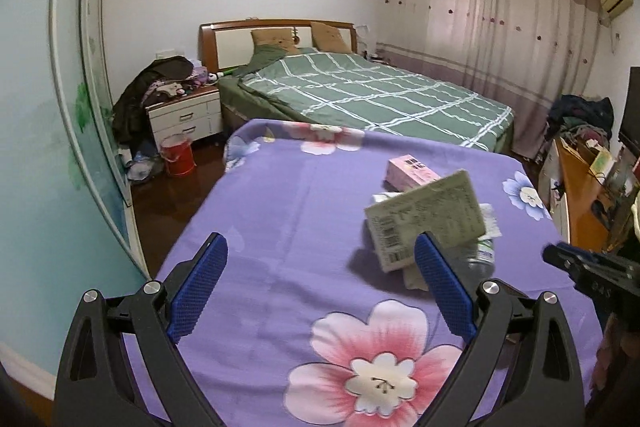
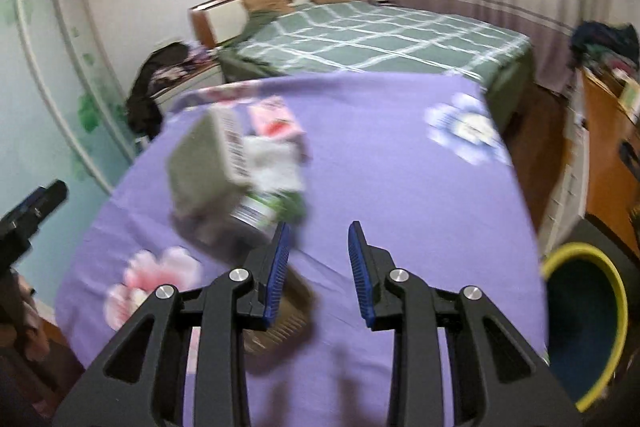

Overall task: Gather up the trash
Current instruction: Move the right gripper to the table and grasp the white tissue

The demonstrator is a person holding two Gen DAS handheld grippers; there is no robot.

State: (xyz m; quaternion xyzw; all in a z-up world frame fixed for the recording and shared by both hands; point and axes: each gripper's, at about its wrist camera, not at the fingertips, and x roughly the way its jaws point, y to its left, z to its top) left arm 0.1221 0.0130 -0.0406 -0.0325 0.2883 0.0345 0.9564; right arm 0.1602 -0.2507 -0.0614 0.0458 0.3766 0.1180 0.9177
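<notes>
A pile of trash lies on the purple flowered cloth (image 1: 280, 211): a tilted grey-green carton (image 1: 428, 223), a pink box (image 1: 410, 171), white crumpled paper (image 1: 490, 219) and a plastic bottle (image 1: 482, 255). My left gripper (image 1: 320, 267) is open and empty, just left of and in front of the pile. In the right wrist view the carton (image 2: 204, 155), pink box (image 2: 274, 121) and bottle (image 2: 260, 213) are blurred. My right gripper (image 2: 318, 251) is open and empty, just right of the bottle. A brown comb-like item (image 2: 280, 323) lies under its left finger.
A bin with a yellow rim (image 2: 588, 323) stands at the table's right edge. A green checked bed (image 1: 360, 91) lies behind the table. A cluttered nightstand (image 1: 184, 115) and red bucket (image 1: 176, 155) are at back left. A wooden desk (image 1: 588, 187) is on the right.
</notes>
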